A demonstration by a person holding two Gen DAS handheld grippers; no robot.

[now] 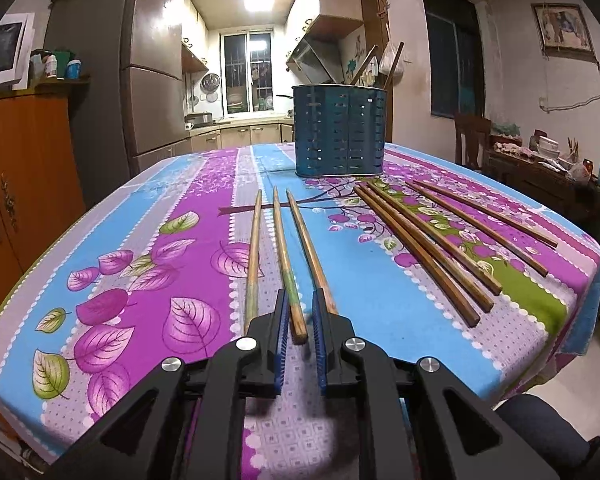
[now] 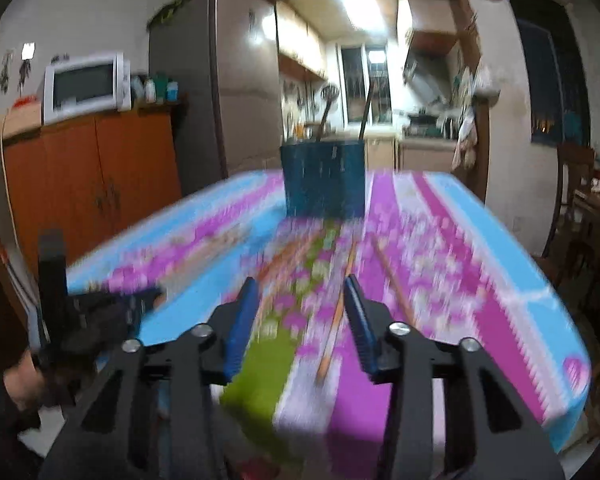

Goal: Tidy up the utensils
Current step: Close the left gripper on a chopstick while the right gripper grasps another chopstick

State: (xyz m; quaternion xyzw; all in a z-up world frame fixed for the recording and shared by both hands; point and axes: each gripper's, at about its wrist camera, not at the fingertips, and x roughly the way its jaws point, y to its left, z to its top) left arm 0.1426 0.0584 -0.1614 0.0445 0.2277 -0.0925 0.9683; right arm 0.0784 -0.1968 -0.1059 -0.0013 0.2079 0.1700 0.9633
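Note:
Three light wooden chopsticks lie side by side on the flowered tablecloth. My left gripper is open, its blue pads on either side of the near end of the middle chopstick, not closed on it. Several darker chopsticks lie to the right. A blue slotted utensil holder stands at the far side with a few utensils in it. The right wrist view is blurred: my right gripper is open and empty above the cloth, near a chopstick. The holder stands ahead.
The table's right edge drops off close to the dark chopsticks. An orange cabinet with a microwave stands to the left, a fridge behind it. My left gripper's body shows at the left of the right wrist view.

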